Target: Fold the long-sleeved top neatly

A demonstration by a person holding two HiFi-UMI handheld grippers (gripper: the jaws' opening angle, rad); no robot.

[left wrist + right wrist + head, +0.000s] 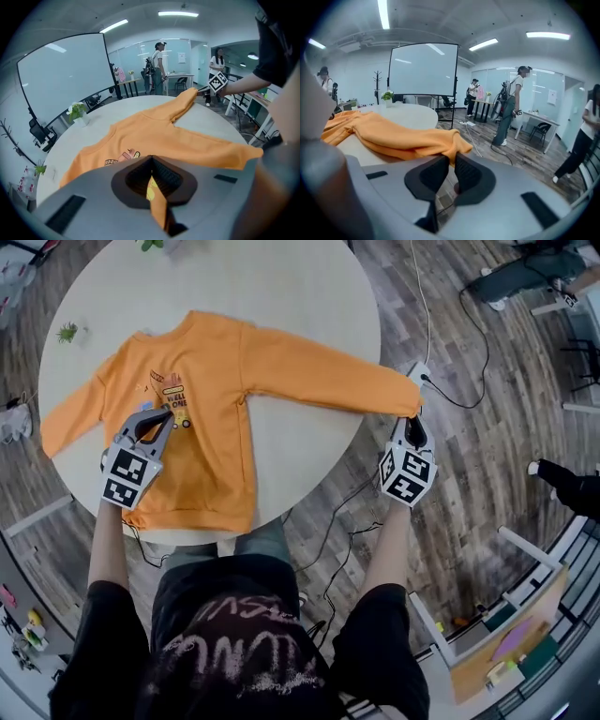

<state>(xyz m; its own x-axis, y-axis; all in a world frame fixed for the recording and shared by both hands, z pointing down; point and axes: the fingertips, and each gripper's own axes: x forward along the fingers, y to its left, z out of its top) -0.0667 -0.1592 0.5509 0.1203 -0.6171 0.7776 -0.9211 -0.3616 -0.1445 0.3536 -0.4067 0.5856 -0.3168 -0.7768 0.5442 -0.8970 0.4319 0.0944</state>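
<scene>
Step in hand, as judged: fold the outstretched sleeve inward across the body of the long-sleeved top [211, 381].

1. Use the left tongs [159, 420] as an anchor. They are closed on a pinch of body fabric beside the chest print [176, 395]. Hold this pinch low so the body does not slide on the table [309, 296].
2. Lift the cuff [405, 401] only enough to clear the cloth, then carry it toward the left in a straight line. This should let the crease form at the shoulder seam.
3. Lay the sleeve [319, 376] flat before release, because a twisted cuff will likely leave a ridge.

Position: the top lies front up on the round table, with its collar away from the person. Its other sleeve [70, 423] rests on the table, left of the left tongs. The body runs between the two tongs. The right tongs [413, 430] are clamped on the cuff, just past the table rim.
</scene>
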